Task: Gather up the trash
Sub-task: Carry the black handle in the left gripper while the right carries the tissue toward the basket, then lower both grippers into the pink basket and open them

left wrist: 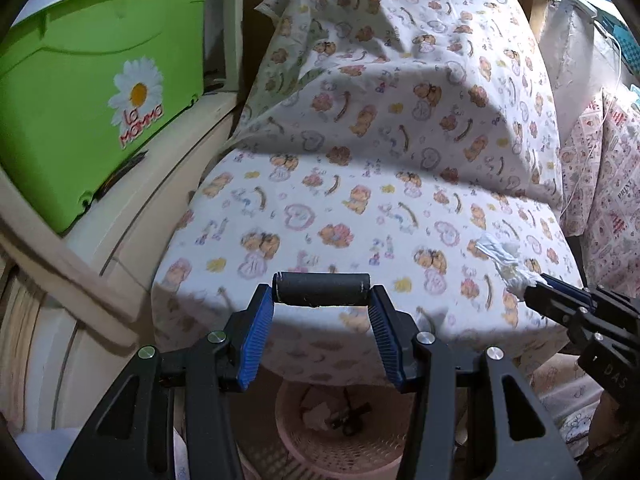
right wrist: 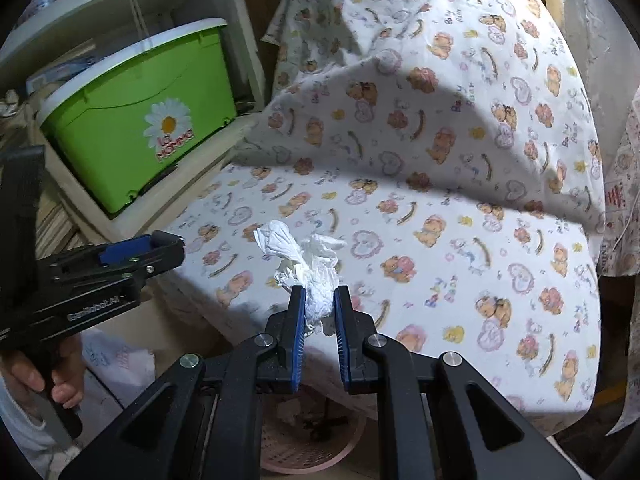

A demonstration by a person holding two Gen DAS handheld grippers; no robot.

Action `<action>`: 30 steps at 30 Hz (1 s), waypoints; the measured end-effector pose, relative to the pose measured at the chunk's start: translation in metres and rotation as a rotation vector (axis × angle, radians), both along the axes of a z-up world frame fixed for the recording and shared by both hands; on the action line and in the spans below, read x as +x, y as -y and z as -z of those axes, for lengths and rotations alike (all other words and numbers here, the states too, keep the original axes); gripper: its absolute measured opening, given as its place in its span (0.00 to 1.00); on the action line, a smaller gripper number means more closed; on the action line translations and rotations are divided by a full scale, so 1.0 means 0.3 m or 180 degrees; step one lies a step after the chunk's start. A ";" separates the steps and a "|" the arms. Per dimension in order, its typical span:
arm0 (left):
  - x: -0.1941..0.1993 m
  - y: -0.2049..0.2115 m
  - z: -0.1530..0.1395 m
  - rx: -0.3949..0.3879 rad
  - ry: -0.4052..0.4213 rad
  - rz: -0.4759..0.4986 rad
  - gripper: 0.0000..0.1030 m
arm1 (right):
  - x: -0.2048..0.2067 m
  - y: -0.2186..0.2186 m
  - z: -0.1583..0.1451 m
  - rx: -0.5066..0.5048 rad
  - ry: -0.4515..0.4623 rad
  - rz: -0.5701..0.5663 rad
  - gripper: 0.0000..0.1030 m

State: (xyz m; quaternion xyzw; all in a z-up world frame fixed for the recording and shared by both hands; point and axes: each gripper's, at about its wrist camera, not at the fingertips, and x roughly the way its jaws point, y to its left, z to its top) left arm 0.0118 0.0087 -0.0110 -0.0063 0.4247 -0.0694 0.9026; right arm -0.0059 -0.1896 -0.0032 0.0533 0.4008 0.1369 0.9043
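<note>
My left gripper (left wrist: 321, 296) is shut on a black cylinder (left wrist: 321, 289), held crosswise between its blue pads above the front edge of the bear-print sheet (left wrist: 360, 200). My right gripper (right wrist: 320, 300) is shut on a crumpled white tissue (right wrist: 304, 260), which sticks out ahead of the fingertips over the sheet (right wrist: 440, 220). The tissue (left wrist: 504, 258) and right gripper (left wrist: 536, 290) also show at the right of the left wrist view. A pink mesh wastebasket (left wrist: 344, 444) with some scraps inside stands on the floor below both grippers; it also shows in the right wrist view (right wrist: 304, 452).
A green storage box (left wrist: 88, 92) with a daisy logo sits on a cream shelf (left wrist: 132, 216) to the left, and shows in the right wrist view (right wrist: 144, 116). Patterned fabric (left wrist: 608, 172) hangs at the right. The left gripper (right wrist: 160, 248) and its hand show at the left.
</note>
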 end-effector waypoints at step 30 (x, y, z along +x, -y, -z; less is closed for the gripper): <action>-0.055 0.086 0.278 0.0211 -0.0925 0.0399 0.46 | -0.062 -0.150 0.280 -0.0299 -0.0852 -0.0556 0.15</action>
